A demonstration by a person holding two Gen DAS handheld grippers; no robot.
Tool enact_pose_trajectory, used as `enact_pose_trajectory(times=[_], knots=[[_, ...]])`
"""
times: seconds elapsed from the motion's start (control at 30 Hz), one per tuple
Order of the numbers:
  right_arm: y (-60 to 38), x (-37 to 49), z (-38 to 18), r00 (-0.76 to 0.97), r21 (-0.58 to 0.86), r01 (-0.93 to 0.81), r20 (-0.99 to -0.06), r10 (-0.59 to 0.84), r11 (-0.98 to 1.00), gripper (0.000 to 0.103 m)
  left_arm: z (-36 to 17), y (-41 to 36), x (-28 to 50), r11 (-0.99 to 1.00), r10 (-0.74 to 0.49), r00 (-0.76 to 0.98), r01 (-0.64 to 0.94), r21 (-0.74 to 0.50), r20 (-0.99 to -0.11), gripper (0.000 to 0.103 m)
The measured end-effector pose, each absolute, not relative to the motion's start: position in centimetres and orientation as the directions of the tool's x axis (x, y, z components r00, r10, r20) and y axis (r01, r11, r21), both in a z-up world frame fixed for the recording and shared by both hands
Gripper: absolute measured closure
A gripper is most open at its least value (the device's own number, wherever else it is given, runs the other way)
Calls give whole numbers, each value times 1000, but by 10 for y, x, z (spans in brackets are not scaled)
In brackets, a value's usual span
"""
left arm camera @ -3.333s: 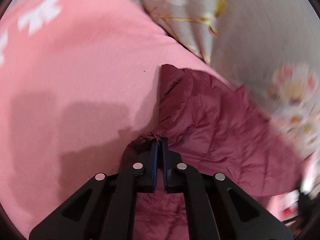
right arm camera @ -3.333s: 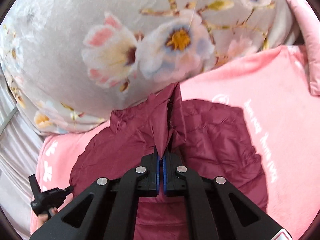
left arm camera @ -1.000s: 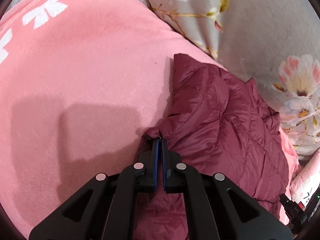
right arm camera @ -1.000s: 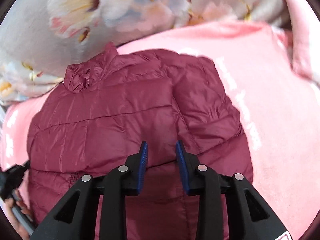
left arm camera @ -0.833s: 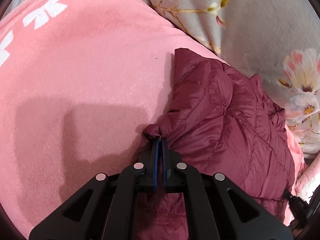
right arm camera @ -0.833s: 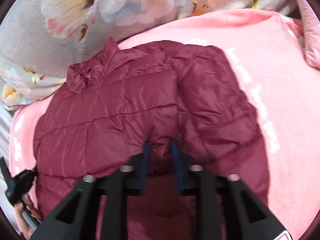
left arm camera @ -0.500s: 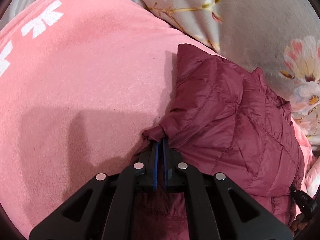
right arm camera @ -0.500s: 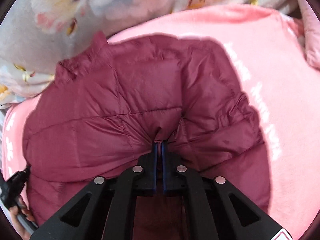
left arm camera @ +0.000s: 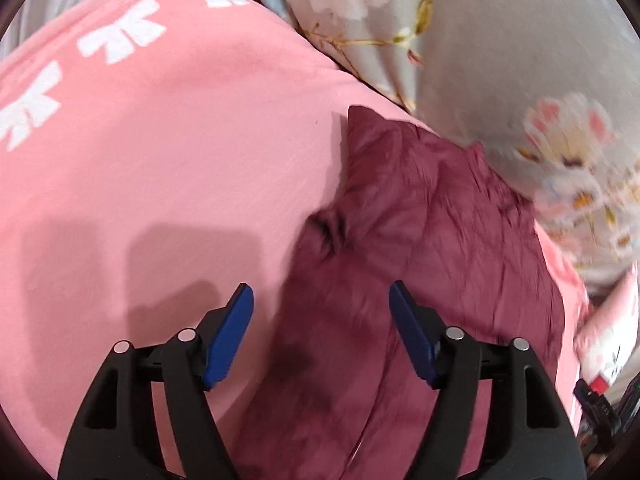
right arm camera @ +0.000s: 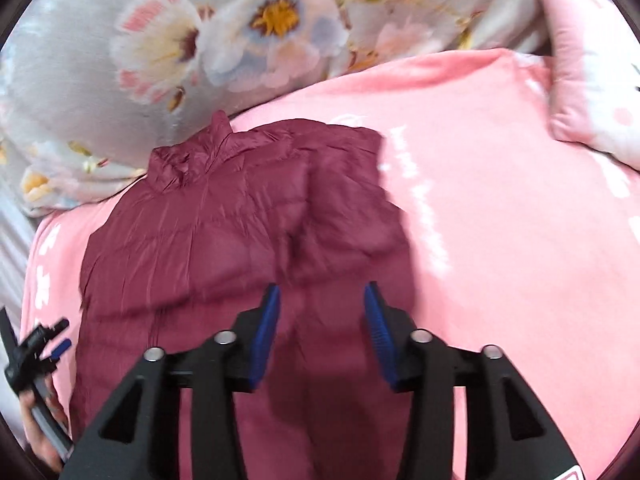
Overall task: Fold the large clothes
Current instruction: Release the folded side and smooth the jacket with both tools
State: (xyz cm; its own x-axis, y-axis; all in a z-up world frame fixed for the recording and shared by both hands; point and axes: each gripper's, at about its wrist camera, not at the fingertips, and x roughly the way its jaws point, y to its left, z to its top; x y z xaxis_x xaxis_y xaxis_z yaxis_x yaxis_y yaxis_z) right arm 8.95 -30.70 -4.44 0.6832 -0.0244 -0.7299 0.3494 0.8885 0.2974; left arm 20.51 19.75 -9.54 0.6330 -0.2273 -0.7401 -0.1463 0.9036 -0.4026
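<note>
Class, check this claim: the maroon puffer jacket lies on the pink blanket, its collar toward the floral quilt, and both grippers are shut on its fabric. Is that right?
Not quite. Both wrist views show the left gripper and right gripper open, jaws apart and holding nothing. The maroon puffer jacket does lie on the pink blanket, collar toward the floral quilt.

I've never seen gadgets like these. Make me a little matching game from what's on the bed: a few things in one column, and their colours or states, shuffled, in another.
Things:
1. puffer jacket
2. blanket
3. quilt
4. left hand-held gripper

Descriptions:
A. grey with big flowers
B. open, holding nothing
C. dark red, lying flat
D. pink with white print

Pairs: 1-C, 2-D, 3-A, 4-B
</note>
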Motion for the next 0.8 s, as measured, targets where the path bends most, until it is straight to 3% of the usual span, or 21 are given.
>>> enact_pose_trajectory(times=[0.17, 0.3, 0.33, 0.4, 0.43, 0.47, 0.5, 0.73, 0.8], knots=[[-306, 9, -66, 627, 286, 351, -779, 3, 892, 52, -119, 204, 152, 925, -249, 520, -121, -359, -817, 30], [-291, -21, -87, 593, 289, 334, -805, 38, 897, 52, -125, 203, 126, 940, -232, 518, -97, -327, -823, 35], [-288, -24, -91, 586, 282, 335, -809, 36, 899, 52, -125, 200, 122, 943, -232, 517, -88, -321, -824, 40], [-282, -22, -95, 581, 260, 344, -814, 13, 903, 58, -128, 192, 121, 953, -226, 504, -62, -295, -834, 68], [-280, -22, -97, 575, 242, 353, -818, -5, 904, 63, -127, 188, 121, 960, -209, 507, -58, -275, -836, 72], [-279, -20, -100, 560, 216, 365, -828, -28, 906, 79, -126, 184, 120, 963, -213, 504, -38, -269, -837, 87], [-280, -20, -102, 552, 211, 370, -833, -31, 905, 97, -125, 182, 120, 961, -224, 500, -29, -274, -837, 96], [-264, -55, -89, 485, 143, 326, -874, -35, 934, 100, -101, 183, 81, 967, -240, 464, 37, -252, -853, 99], [-259, -68, -86, 461, 127, 313, -887, -33, 941, 99, -90, 195, 65, 975, -197, 467, 5, -221, -862, 91]])
